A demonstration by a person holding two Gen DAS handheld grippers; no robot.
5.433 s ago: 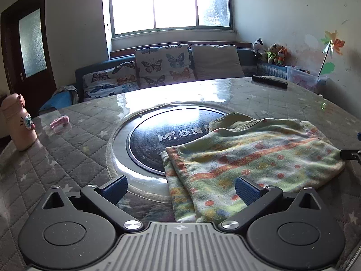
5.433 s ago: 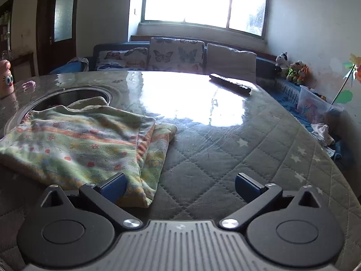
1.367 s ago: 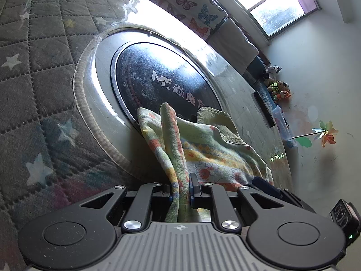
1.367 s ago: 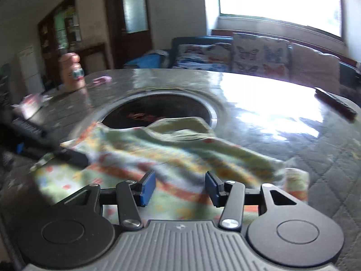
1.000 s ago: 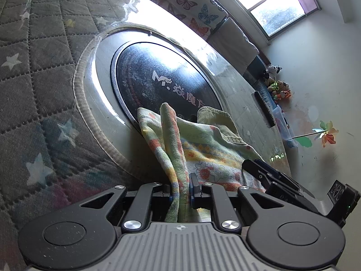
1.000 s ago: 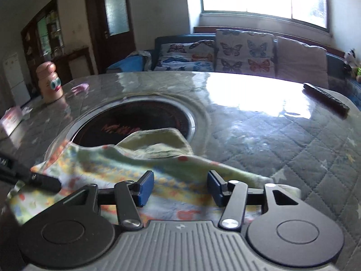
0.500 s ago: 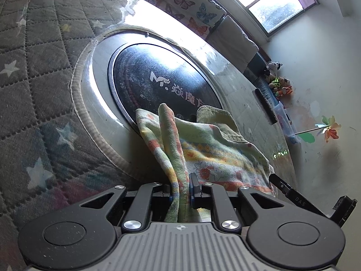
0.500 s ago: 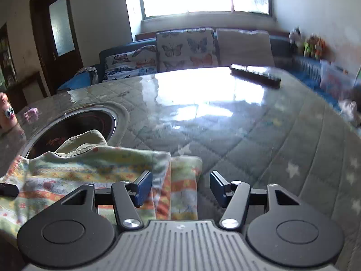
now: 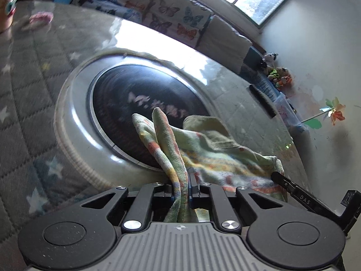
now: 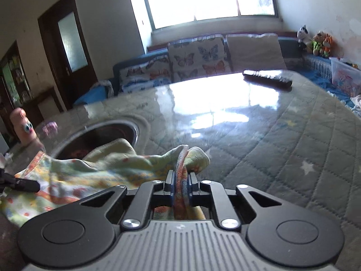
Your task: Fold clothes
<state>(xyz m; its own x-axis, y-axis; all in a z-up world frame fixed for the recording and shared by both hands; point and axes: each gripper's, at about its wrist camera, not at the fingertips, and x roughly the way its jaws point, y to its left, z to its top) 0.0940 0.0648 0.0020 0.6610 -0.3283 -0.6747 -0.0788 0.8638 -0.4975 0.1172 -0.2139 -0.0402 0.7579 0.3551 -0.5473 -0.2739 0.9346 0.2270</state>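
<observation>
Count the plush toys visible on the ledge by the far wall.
3, in a row at the ledge's right end beside the wall: a black-and-white plush leftmost, a green-vested one in the middle, an orange one rightmost. Others may be hidden behind them.

cloth (image 9: pixel 216 155) on table (image 9: pixel 24 103), partly over round inset (image 9: pixel 140 103), remote (image 10: pixel 267 76) behind

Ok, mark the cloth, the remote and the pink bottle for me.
cloth (image 10: pixel 94 176), right wrist view, on the patterned top face.
remote (image 10: pixel 267 76), right wrist view, on its middle.
pink bottle (image 10: pixel 22 126), right wrist view, on the body by its eyes.
</observation>
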